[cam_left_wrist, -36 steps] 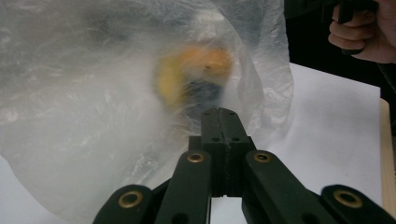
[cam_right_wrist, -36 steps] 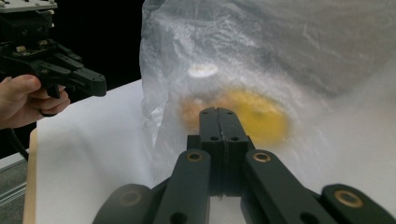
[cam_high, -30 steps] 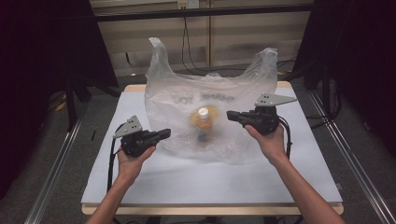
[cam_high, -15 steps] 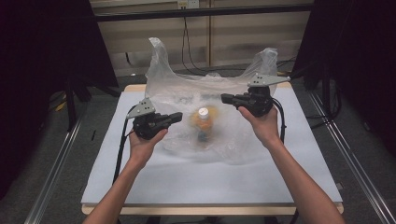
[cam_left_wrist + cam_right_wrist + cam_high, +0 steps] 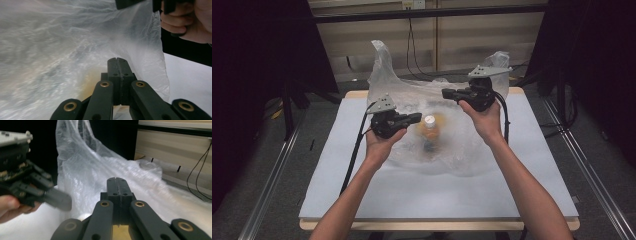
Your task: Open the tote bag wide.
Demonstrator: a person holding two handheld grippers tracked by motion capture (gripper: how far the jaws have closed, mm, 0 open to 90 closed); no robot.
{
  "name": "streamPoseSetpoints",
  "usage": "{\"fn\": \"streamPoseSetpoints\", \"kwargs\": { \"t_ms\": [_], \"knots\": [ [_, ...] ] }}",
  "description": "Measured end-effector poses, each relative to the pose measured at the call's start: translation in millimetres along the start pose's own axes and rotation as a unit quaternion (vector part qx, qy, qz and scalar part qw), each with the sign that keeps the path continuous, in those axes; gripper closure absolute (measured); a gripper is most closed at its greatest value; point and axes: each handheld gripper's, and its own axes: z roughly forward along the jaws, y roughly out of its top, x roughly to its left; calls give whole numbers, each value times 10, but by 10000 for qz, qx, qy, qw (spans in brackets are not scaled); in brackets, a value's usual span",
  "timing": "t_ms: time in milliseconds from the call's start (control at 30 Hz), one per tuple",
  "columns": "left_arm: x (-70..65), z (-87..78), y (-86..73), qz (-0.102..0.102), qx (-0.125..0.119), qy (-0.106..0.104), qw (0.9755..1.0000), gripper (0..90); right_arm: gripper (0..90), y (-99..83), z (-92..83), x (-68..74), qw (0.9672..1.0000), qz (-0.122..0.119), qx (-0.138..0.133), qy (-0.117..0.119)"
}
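Observation:
A crumpled clear plastic bag lies on the white table, its two handles standing up at the back. Inside it stands a bottle with a white cap and orange contents. My left gripper is shut and hovers just left of the bottle, jaws pointing right. My right gripper is shut above the bag's far side, jaws pointing left. In the left gripper view the shut gripper faces the bag. The right gripper view shows its shut gripper over the bag, with the left gripper nearby.
Bare table surface lies in front of the bag and to both sides. Dark stands and cables sit behind the table, and metal rails run along the floor on either side. The right hand appears at the top right of the left gripper view.
Both grippers have moved inward and toward the far side, closing in over the bag and bottle. The bag's right handle has sunk lower.

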Motion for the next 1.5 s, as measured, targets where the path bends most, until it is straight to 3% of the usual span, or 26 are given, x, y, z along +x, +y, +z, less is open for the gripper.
{"fn": "streamPoseSetpoints", "kwargs": {
  "t_ms": [67,133,200,267,433,633,667,767,867,933,1033,1200,1300,1333,1433,1500],
  "knots": [
    [-27,27,-16,45,105,-53,9999,900,900,60,-14,-25,10000,53,-59,-18],
    [-62,54,-63,152,227,-67,9996,900,900,112,-7,-28,9999,-54,87,-51],
    [-92,89,-127,112,274,-160,9994,900,900,138,5,-43,9997,-88,167,-151],
    [-116,123,-173,107,285,-237,9993,900,900,143,5,-78,9999,33,81,-138],
    [-152,168,-220,175,425,-254,9986,900,900,148,14,-140,9993,84,159,-323],
    [-149,201,-315,79,538,-262,9982,900,900,202,51,-199,9986,158,115,-490],
    [-149,204,-342,42,514,-281,9983,900,900,218,84,-219,9976,222,124,-645],
    [-145,201,-383,68,584,-295,9978,900,900,164,141,-253,9963,390,258,-724],
    [-149,201,-417,109,676,-286,9972,900,900,86,200,-244,9966,387,390,-617],
    [-150,187,-454,74,673,-250,9974,900,900,-30,243,-157,9978,345,460,-326],
    [-112,153,-500,-27,625,-206,9978,900,900,-115,263,-69,9978,297,588,-109],
    [-92,133,-573,-18,708,-132,9974,900,900,-305,308,11,9961,163,867,3],
    [-86,158,-616,-30,783,-123,9968,900,900,-417,320,-4,9948,223,991,25],
    [-74,188,-663,-123,755,-103,9970,900,900,-453,325,-5,9944,229,1030,52],
    [-59,205,-688,-76,873,-113,9961,900,900,-541,319,20,9933,217,1121,174],
    [-85,188,-671,-137,778,-194,9967,900,900,-573,299,34,9929,192,1155,223]
  ]
}}
